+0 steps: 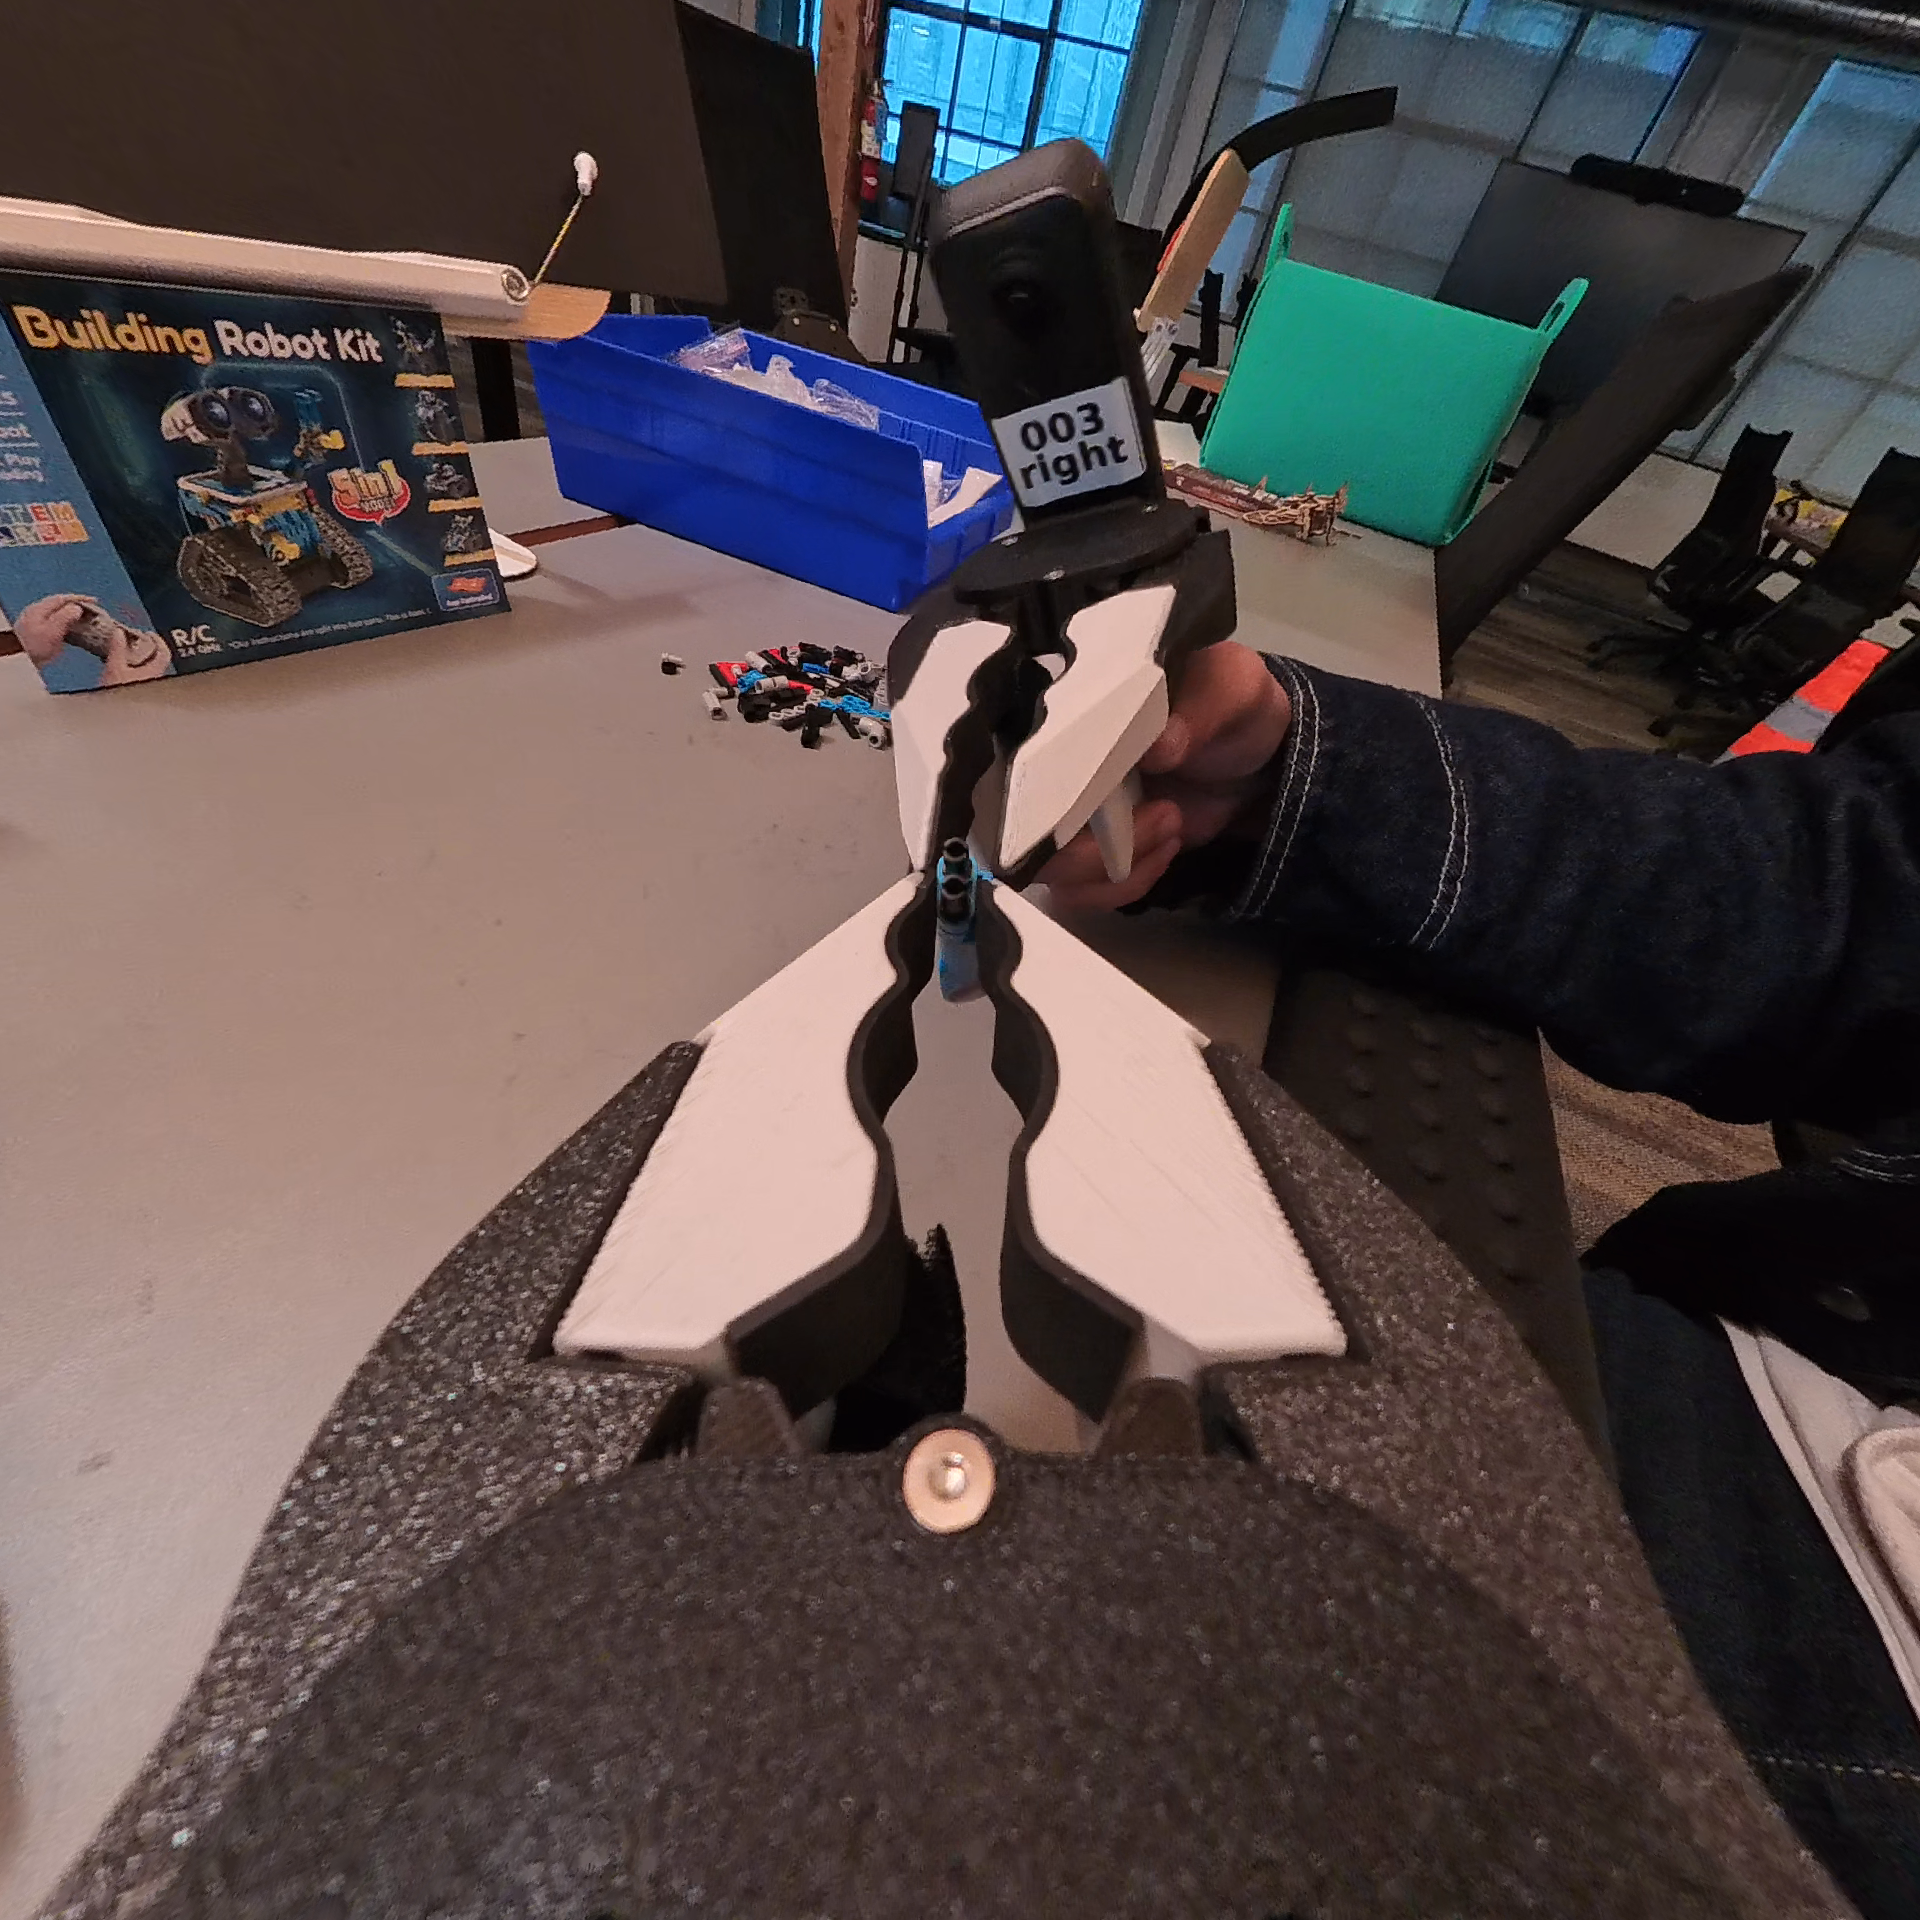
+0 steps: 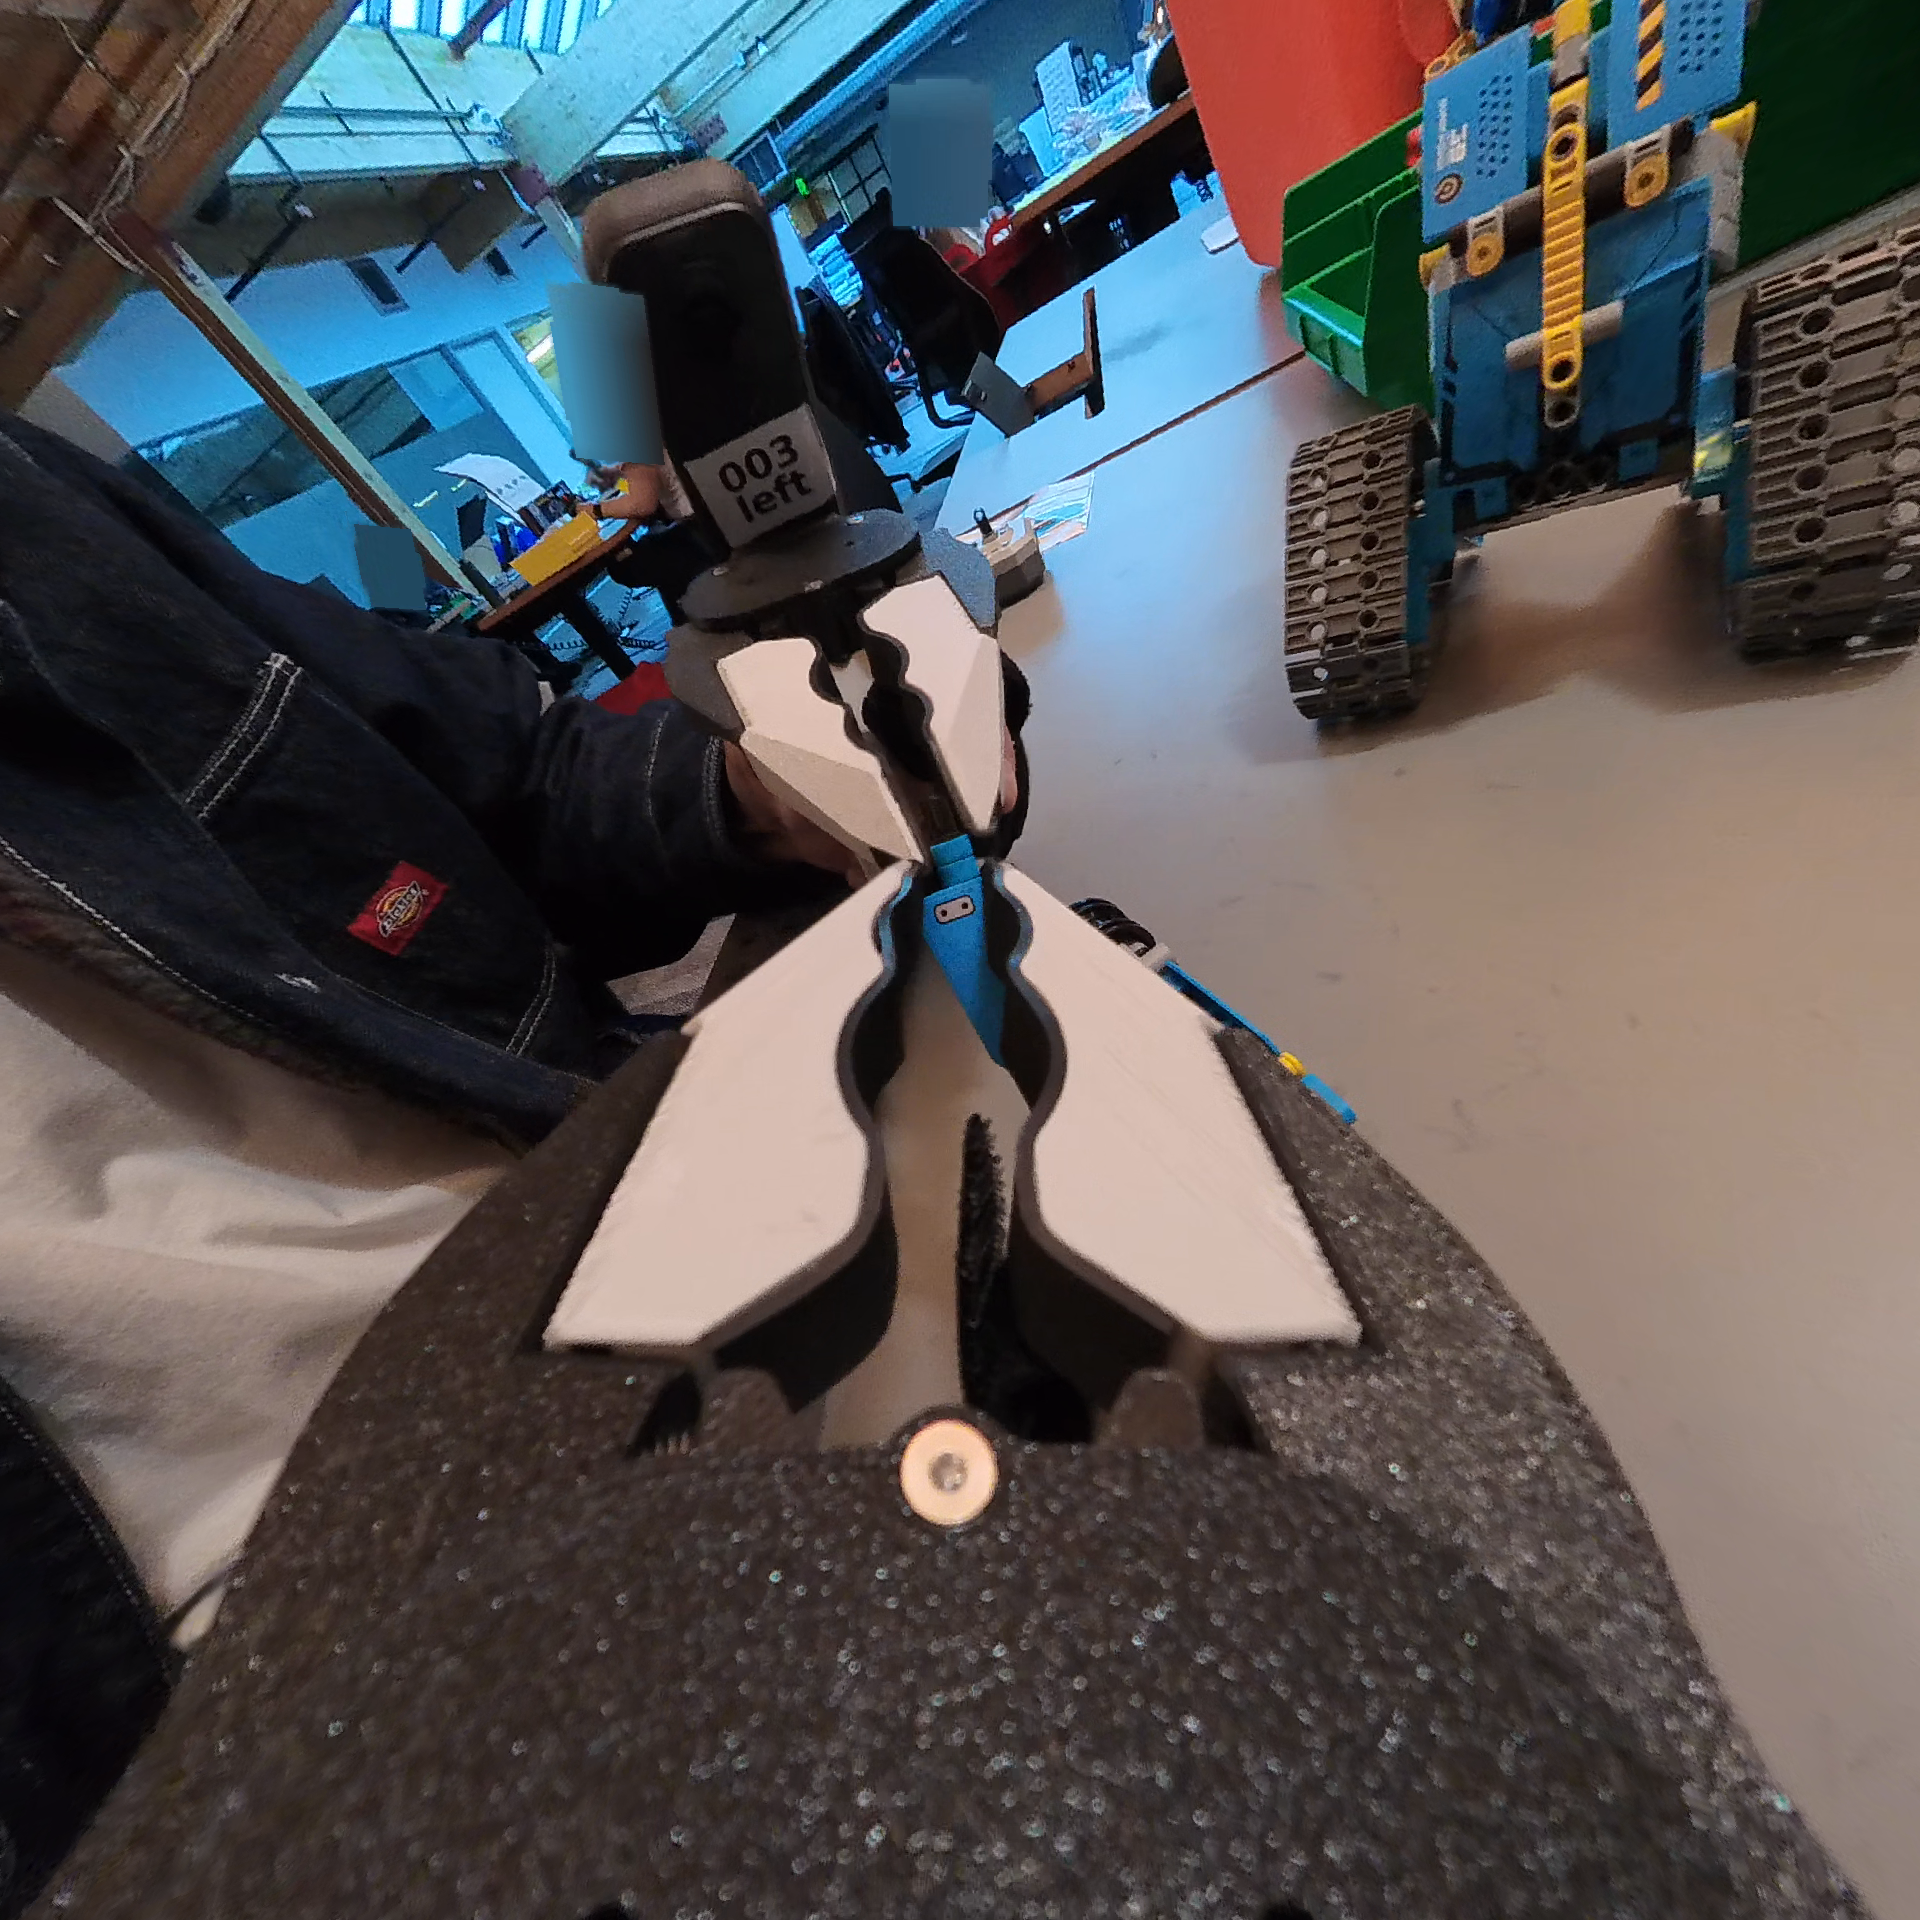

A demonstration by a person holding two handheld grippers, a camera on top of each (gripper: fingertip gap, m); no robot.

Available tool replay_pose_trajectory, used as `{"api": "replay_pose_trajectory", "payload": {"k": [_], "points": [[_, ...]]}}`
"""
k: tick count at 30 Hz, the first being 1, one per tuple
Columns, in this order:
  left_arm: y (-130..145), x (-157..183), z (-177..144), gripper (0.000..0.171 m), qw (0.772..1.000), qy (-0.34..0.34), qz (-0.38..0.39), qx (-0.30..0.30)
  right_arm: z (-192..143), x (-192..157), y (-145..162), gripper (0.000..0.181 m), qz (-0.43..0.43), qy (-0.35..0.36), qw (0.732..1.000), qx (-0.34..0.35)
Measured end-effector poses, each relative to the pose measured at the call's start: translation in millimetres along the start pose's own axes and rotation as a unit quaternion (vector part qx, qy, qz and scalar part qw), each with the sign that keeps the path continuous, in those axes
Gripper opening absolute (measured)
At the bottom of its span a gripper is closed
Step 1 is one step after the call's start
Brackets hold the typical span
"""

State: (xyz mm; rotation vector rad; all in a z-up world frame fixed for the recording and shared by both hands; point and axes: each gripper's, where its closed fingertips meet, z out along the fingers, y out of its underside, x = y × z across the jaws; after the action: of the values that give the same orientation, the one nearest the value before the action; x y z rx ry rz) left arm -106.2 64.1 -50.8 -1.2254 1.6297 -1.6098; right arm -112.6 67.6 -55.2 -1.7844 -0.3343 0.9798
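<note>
My left gripper (image 1: 954, 902) and my right gripper (image 2: 948, 881) meet tip to tip just above the grey table (image 1: 416, 935). A small blue part (image 1: 954, 961) with black pins (image 1: 954, 864) sits pinched between the left fingers. The same blue part (image 2: 971, 951) also lies in the right gripper's narrow gap, slanting down against one finger. The right gripper (image 1: 961, 847) shows facing me in the left wrist view, held by a hand (image 1: 1195, 758). The left gripper (image 2: 932, 831) shows in the right wrist view with a dark pin at its tips.
A pile of small black, grey and blue parts (image 1: 800, 696) lies behind the grippers. A kit box (image 1: 239, 478), a blue bin (image 1: 769, 457) and a green bin (image 1: 1371, 405) stand at the back. A blue tracked robot model (image 2: 1610, 416) stands far right. Another blue piece (image 2: 1247, 1029) lies under the right gripper. Both grippers' tips are close together, under 4 cm apart. The blue tracked robot model (image 2: 1610, 416) is about 20 cm from both grippers' fingertips.
</note>
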Motion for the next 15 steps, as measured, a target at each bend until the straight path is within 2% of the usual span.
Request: {"api": "replay_pose_trajectory", "payload": {"k": [11,15], "points": [[-5.0,-1.7,-1.9,0.003,0.996,0.025,-0.081,0.027,1.5,0.6,0.9,0.008,-0.022,0.022,0.999,-0.013],[-4.1,-4.4,-1.2,0.003,0.996,0.023,-0.088,0.026,1.6,3.7,1.8,0.007,-0.027,0.032,0.999,-0.016]]}}
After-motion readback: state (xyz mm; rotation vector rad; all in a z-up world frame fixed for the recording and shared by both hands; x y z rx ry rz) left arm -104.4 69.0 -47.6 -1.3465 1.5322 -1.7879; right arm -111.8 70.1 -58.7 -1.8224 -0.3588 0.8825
